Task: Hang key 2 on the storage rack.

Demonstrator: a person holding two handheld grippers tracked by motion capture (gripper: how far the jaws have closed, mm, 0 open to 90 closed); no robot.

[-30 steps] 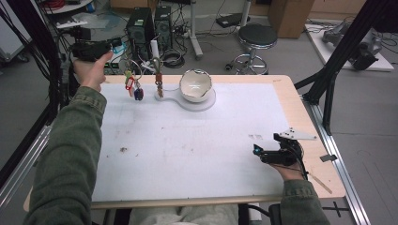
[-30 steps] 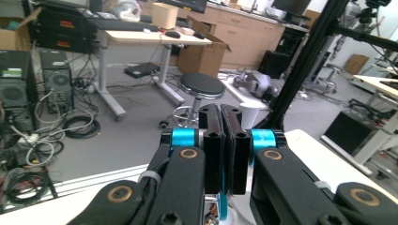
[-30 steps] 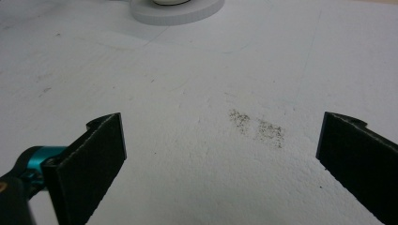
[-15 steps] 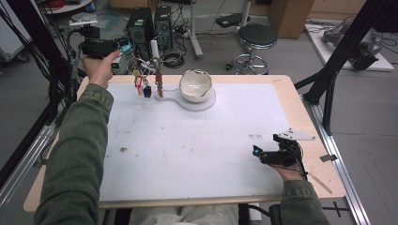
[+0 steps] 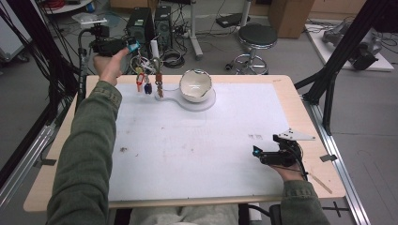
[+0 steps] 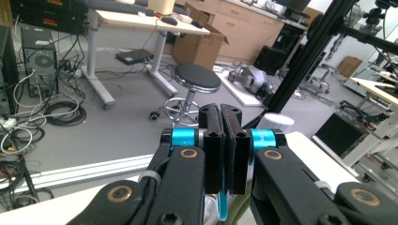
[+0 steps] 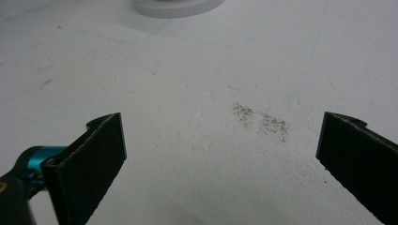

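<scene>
My left gripper is held up beyond the table's far left corner, its jaws pressed together; in the left gripper view the pads meet, with a thin teal strip low between them. Just below it, small red, blue and brown pieces stand or hang by thin white wires; I cannot tell whether they hang from the gripper. A white bowl sits on a white round base at the far middle. My right gripper rests near the table's right front, jaws wide apart over bare mat.
A white mat with small dark smudges covers most of the wooden table. Beyond the far edge stand computer towers, floor cables and a black stool. Black frame struts rise at the right.
The left hand has carried its gripper to the right along the table's far edge; the red and blue pieces shifted right with it. The right gripper has stayed put.
</scene>
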